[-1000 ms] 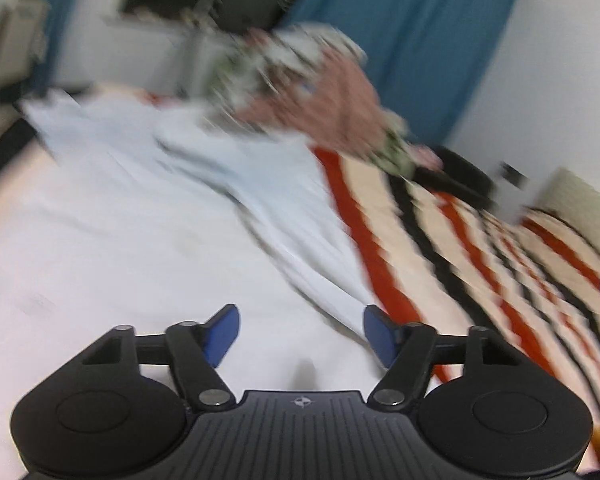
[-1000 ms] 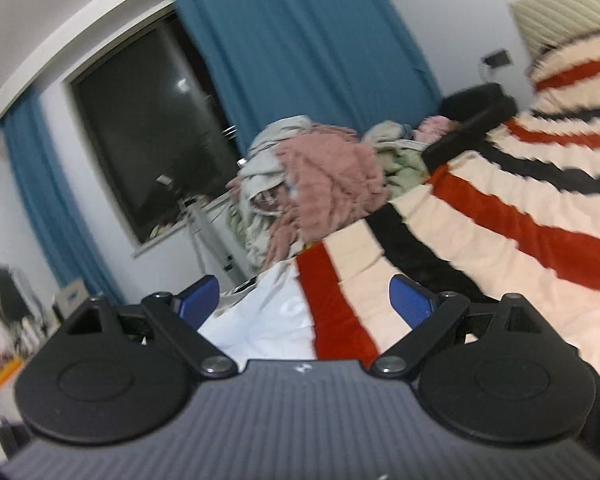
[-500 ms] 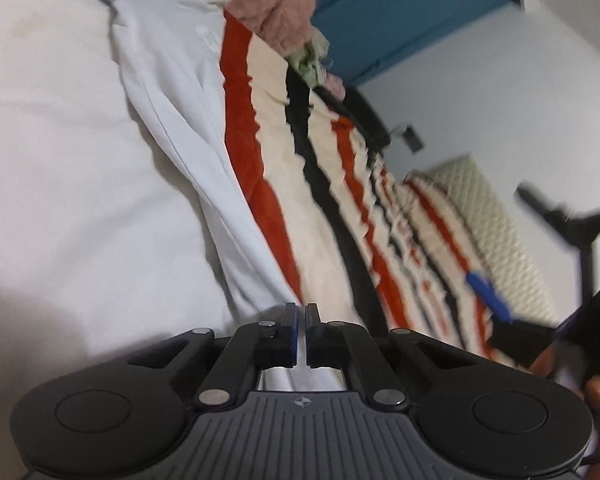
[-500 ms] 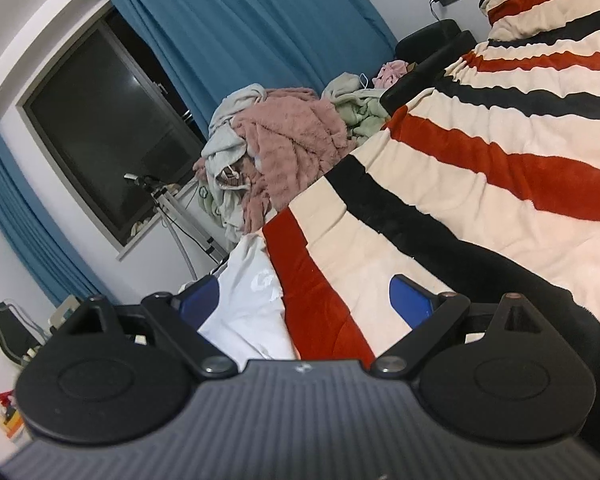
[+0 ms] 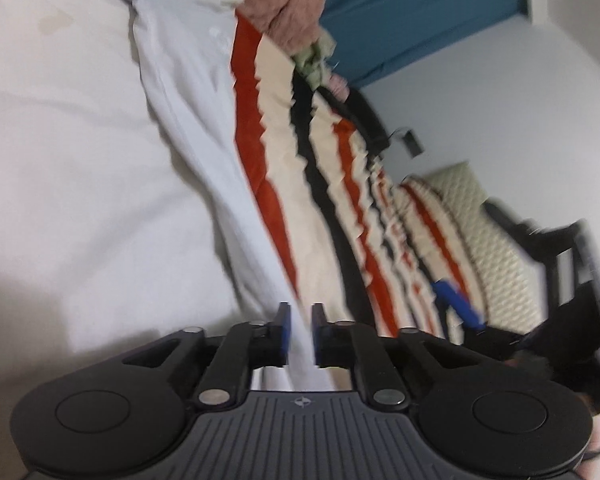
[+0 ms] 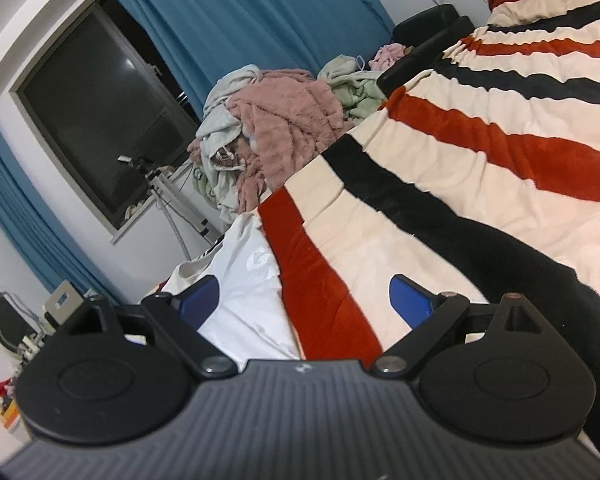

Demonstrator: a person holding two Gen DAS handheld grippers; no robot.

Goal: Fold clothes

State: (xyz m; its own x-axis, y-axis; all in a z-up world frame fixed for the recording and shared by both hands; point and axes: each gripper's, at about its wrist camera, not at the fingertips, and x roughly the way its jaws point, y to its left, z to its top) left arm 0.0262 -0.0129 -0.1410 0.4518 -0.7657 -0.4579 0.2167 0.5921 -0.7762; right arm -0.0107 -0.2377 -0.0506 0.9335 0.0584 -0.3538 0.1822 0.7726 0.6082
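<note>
Left wrist: left fingers [image 5: 300, 334] pinch the shirt [image 5: 204, 128] edge; right fingers [image 6: 306, 300] spread, need a grip next.

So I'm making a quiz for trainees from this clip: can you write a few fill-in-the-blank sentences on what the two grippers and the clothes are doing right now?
1. The left gripper is pinching the edge of a ____ shirt.
2. The right gripper has its fingers spread ____ and holds nothing.
3. The blanket is striped in cream, black and ____.
4. The fluffy garment on the pile is ____.

Missing words: white; open; red; pink
</note>
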